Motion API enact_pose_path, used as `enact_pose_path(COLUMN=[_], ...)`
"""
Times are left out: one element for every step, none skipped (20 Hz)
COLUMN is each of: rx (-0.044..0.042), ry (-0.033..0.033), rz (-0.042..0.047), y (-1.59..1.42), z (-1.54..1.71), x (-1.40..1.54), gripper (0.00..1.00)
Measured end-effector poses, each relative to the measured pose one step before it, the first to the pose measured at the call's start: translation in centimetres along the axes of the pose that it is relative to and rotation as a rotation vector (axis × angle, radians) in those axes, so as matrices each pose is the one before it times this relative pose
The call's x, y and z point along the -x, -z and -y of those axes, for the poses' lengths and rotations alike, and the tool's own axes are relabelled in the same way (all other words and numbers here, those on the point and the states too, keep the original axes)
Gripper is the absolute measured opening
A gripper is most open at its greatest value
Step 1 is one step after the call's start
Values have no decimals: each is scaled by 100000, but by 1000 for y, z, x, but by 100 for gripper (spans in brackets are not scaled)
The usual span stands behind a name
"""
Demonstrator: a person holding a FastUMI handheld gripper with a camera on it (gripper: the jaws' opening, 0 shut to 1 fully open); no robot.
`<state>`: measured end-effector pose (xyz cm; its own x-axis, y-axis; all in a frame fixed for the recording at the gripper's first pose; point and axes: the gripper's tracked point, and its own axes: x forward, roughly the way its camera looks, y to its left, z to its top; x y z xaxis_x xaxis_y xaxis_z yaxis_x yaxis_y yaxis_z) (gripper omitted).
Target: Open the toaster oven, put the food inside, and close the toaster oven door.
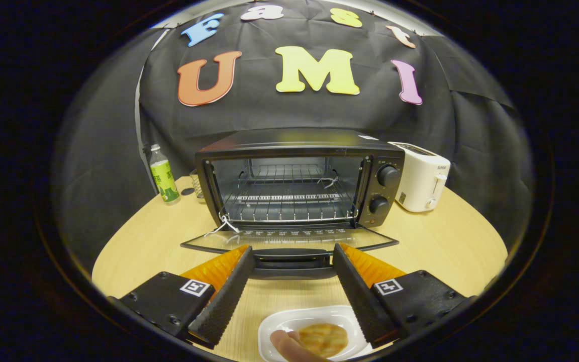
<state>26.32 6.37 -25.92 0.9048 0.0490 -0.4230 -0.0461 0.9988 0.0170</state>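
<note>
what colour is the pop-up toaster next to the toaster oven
White, clearest in the gripper view.

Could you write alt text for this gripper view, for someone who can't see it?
A toaster oven stands with its door folded down flat, wire rack bare. The gripper is open, its fingers either side of the door's handle. Between them, a white dish of food sits on the wooden table.
</note>
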Motion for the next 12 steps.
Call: enact_pose_path(rx=[-927,-712,-883,-2159,-1991,-1497,-1142,-88,-539,-562,-133,328], ry=[-121,377,-116,-546,99,778,1104,1327,-205,-407,-281,-469], rz=[-1694,-3387,-4461,-2424,-823,-511,43,617,456,-104,524,1119], y=[363,922,1004,620,62,109,-37,64,-11,185,-35,-37], z=[93,132,37,174,126,644,594,615,433,278,380,222], x=[-7,-162,55,13,-181,-11,54,229,183,320,449,624], gripper=[100,100,100,100,100,100,100,100,100,100,100,100])
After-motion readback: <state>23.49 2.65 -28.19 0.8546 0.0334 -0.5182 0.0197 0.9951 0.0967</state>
